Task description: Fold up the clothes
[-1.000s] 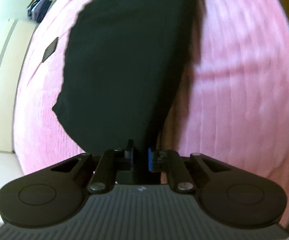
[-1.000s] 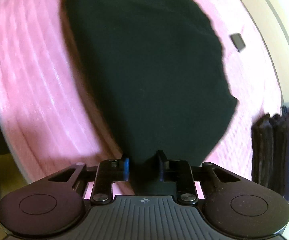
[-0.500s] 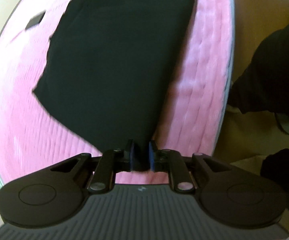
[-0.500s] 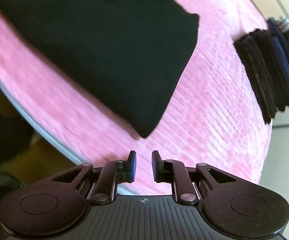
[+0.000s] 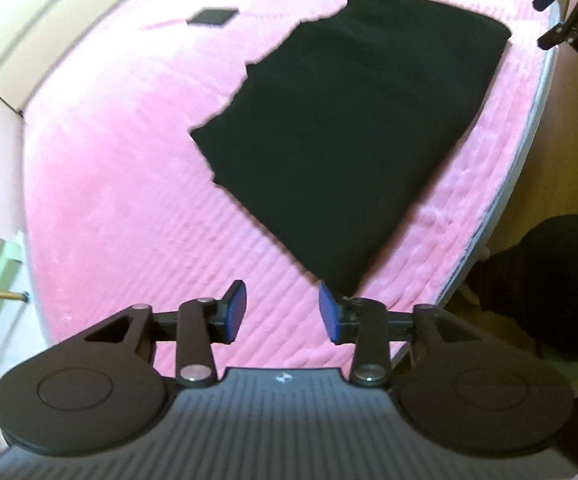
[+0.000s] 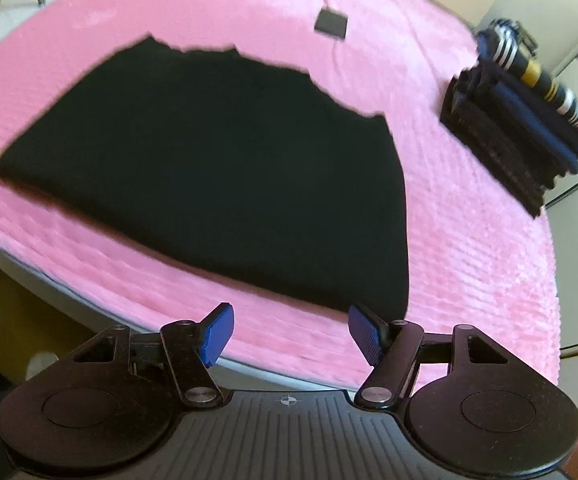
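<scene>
**Black garment lies folded on the pink cover, both tongs released**

The black garment (image 5: pixel 353 128) lies flat on the pink quilted cover (image 5: pixel 129 200) that drapes the bench, folded into a broad slab with a smooth edge toward the near rim and a ragged, stepped edge on the far side. Nothing grips it.

The left tongs (image 5: pixel 282 312) hover over the cover with their blue pads spread wide and empty; one corner of the garment reaches close to the right-hand pad, though the blur makes it hard to say whether cloth and pad touch. In the same view the right tongs (image 5: pixel 565 20) show at the upper right, off the far rim of the bench.

From the right wrist, the right tongs (image 6: pixel 289 334) are likewise parted with nothing between the pads, held above the pink strip at the bench edge, just short of the garment's (image 6: pixel 217 168) near border.

A stack of folded clothes (image 6: pixel 525 128), dark with one striped piece on top, sits well apart from the garment at the right side of the cover. A small dark square tag (image 6: pixel 331 22) lies on the cover beyond the garment.
</scene>
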The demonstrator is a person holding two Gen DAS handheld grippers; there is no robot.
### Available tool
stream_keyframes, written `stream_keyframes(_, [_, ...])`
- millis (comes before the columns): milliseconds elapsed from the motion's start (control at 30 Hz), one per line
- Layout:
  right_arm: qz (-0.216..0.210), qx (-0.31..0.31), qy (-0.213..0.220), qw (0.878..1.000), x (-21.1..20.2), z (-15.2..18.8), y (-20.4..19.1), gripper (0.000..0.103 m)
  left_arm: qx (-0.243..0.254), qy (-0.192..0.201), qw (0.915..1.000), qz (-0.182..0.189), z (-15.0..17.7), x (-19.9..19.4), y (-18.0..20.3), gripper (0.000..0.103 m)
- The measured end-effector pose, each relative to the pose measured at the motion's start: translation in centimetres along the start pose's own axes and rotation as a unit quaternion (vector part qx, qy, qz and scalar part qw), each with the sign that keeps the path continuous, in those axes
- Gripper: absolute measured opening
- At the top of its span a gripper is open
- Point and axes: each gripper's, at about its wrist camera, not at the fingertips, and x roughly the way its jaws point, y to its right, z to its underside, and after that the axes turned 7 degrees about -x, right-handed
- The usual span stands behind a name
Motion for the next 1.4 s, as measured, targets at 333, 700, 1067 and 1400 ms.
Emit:
stream_keyframes(333, [0.028, 0.016, 0.038, 0.999, -6.2, -1.6, -7.8, 0.093, -0.05, 0.043, 0.995, -0.076, 5.8, -6.9, -5.4, 0.059])
stream_keyframes(700, [0.039, 0.015, 0.03, 0.999, -7.6, -0.9, -10.3, 0.093, -0.102, 0.064, 0.988, -0.097, 9.7, -10.8, -7.6, 0.092])
stream_keyframes(1067, [0.013, 0.0, 0.042, 0.999, -6.9, -1.5, -9.4, 0.093, -0.044, 0.05, 0.9935, -0.092, 7.4, -8.5, -5.4, 0.094])
stream_keyframes(1400, [-0.046, -0.138, 0.063, 0.987, -2.2, -4.6, -12.6, 0.092, 0.074, 0.04, 0.9941, -0.068, 2.0, -4.4, -4.8, 0.095])
